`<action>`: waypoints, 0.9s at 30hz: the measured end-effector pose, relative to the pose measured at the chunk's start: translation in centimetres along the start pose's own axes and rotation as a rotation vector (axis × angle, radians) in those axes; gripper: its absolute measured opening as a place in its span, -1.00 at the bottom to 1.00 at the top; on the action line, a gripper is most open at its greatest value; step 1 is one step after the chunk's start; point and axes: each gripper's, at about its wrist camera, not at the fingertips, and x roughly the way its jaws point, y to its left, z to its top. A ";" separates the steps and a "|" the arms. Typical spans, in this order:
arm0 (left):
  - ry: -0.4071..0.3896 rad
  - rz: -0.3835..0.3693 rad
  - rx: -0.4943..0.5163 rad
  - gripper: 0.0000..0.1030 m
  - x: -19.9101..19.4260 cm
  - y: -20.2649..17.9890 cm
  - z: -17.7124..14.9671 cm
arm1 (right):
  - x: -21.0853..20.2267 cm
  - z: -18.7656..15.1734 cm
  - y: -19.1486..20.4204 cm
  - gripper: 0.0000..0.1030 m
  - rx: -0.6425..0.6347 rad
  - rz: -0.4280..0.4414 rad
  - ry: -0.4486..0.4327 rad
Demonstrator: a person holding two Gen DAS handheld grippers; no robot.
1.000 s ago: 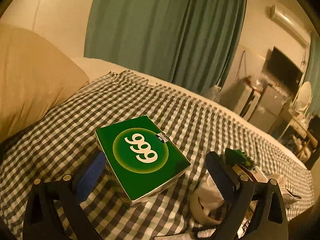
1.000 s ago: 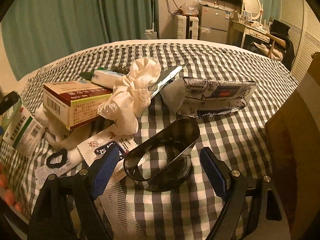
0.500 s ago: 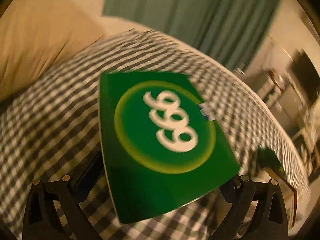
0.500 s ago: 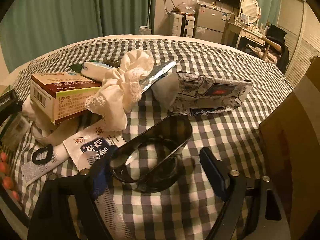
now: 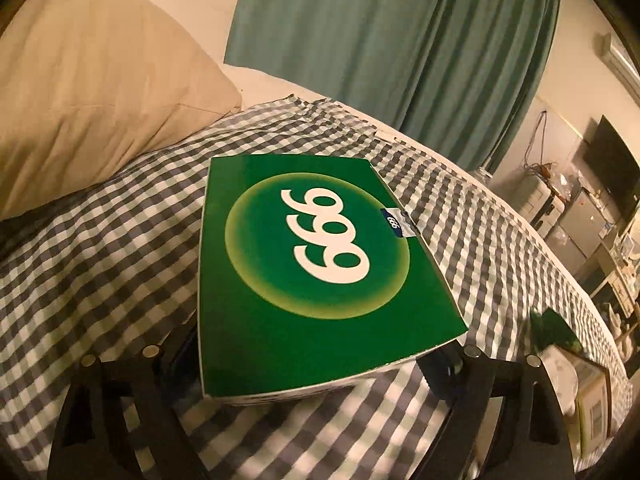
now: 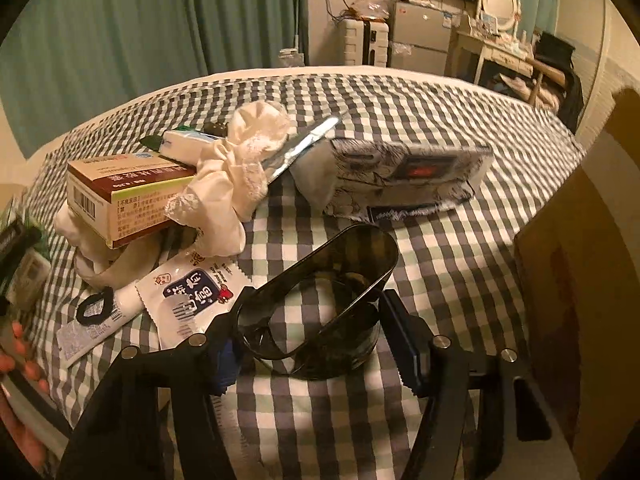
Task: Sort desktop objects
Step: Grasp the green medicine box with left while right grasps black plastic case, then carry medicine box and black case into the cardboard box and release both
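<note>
A green box (image 5: pixel 312 264) printed with a white 999 lies on the checked bedspread (image 5: pixel 100 264) in the left wrist view. My left gripper (image 5: pixel 310 348) straddles its near end and its jaws are closing. Both fingers lie against the box's sides, and the box's top hides the pads. In the right wrist view a dark see-through oval container (image 6: pixel 320 312) lies on its side. My right gripper (image 6: pixel 316 312) is closing on it, with a pad touching each side.
Behind the container lie a brown-and-white medicine box (image 6: pixel 120 200), a white lace scrunchie (image 6: pixel 240 160), a foil strip (image 6: pixel 304 144), a patterned pouch (image 6: pixel 400 172), a white sachet (image 6: pixel 192 292) and a tube (image 6: pixel 100 320). A cardboard box (image 6: pixel 580 260) stands right. A pillow (image 5: pixel 80 100) lies far left.
My left gripper moved forward and down until its fingers flank the green box, then its jaws narrowed. My right gripper's jaws narrowed onto the oval container and the hand barely moved.
</note>
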 end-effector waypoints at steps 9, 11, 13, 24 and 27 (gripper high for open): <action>-0.042 -0.130 0.113 0.69 -7.6 2.0 -0.3 | -6.3 -0.5 -0.9 0.18 -0.036 0.109 -0.076; -0.041 -0.171 0.163 0.69 -10.0 1.9 -1.6 | -7.9 -0.6 -1.6 0.18 -0.028 0.137 -0.098; -0.032 -0.223 0.207 0.69 -12.0 1.5 -3.0 | -9.2 -1.0 -2.0 0.18 -0.005 0.160 -0.100; -0.020 -0.490 0.330 0.68 -23.3 -4.9 -6.1 | -19.9 -3.0 -6.0 0.18 0.065 0.244 -0.246; -0.045 -0.594 0.370 0.68 -27.1 -8.0 -6.3 | -22.2 -2.0 -9.7 0.18 0.132 0.291 -0.249</action>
